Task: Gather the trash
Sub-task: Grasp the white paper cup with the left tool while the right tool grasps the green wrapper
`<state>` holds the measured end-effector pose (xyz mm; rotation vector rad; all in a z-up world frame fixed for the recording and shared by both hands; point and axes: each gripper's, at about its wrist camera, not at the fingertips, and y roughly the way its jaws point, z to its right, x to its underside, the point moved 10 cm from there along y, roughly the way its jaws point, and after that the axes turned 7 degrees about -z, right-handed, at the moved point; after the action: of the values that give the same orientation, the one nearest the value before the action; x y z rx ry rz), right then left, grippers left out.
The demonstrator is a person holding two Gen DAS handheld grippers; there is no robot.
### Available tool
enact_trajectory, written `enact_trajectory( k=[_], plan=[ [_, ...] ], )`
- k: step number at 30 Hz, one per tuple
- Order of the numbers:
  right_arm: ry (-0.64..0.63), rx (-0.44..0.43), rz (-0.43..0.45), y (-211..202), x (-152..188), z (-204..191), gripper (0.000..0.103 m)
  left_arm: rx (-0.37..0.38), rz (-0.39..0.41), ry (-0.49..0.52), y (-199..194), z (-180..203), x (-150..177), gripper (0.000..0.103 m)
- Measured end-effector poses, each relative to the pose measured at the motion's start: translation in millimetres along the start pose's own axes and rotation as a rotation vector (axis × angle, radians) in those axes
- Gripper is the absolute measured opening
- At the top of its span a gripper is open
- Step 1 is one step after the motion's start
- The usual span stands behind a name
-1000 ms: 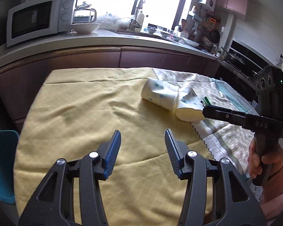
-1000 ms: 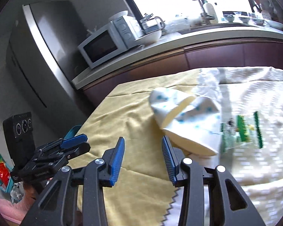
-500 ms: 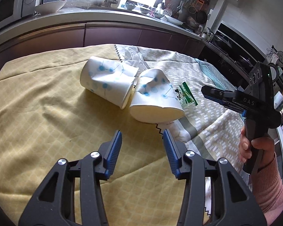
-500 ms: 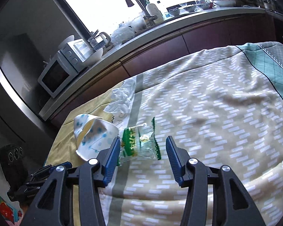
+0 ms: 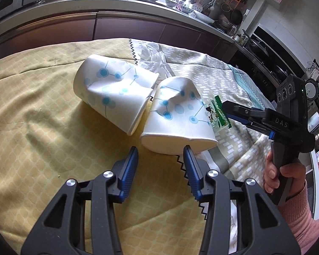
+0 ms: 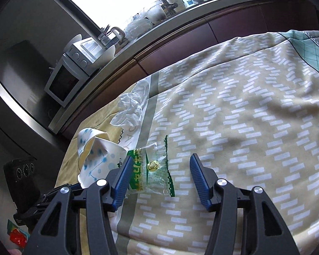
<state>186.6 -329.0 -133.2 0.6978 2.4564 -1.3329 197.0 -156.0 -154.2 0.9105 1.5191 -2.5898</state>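
Two squashed paper cups lie on their sides just ahead of my spread, empty left gripper, while my right gripper, jaws opening, hangs over the green snack wrapper beside them.

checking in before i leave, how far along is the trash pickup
Nothing looks collected yet. Both crushed paper cups, the crumpled tissue and the snack wrapper lie on the cloth. The left gripper faces the nearer cup; the right gripper, jaws opening, straddles the wrapper without gripping.
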Motion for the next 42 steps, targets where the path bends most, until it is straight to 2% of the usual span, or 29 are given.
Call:
enact_trajectory(
  k=[4,6,10,13,20,30,36,42],
  plan=[
    [-0.012,-0.029,-0.021,3,1,-4,0.047,0.024,-0.005,-0.031,3,-2,-6,0.038],
    [-0.016,-0.043,-0.038,5,6,-6,0.032,0.033,-0.004,-0.037,4,-2,-8,0.034],
    [-0.031,-0.045,-0.040,3,12,-12,0.017,0.045,-0.013,-0.040,8,1,-7,0.018],
    [-0.035,-0.056,-0.033,-1,17,-15,0.012,0.056,-0.015,-0.043,9,3,-4,0.010],
    [-0.035,-0.085,0.005,-17,28,-21,0.009,0.036,0.013,0.001,-3,11,3,0.008],
    [-0.032,-0.132,0.050,-39,40,-34,0.008,0.027,0.078,0.016,-46,5,18,0.005],
    [-0.040,-0.160,-0.011,-29,56,-47,0.011,0.029,0.080,0.025,-58,0,32,0.005],
    [-0.034,-0.172,-0.065,-13,70,-52,0.014,0.006,0.056,0.063,-53,0,45,0.008]
  ],
)
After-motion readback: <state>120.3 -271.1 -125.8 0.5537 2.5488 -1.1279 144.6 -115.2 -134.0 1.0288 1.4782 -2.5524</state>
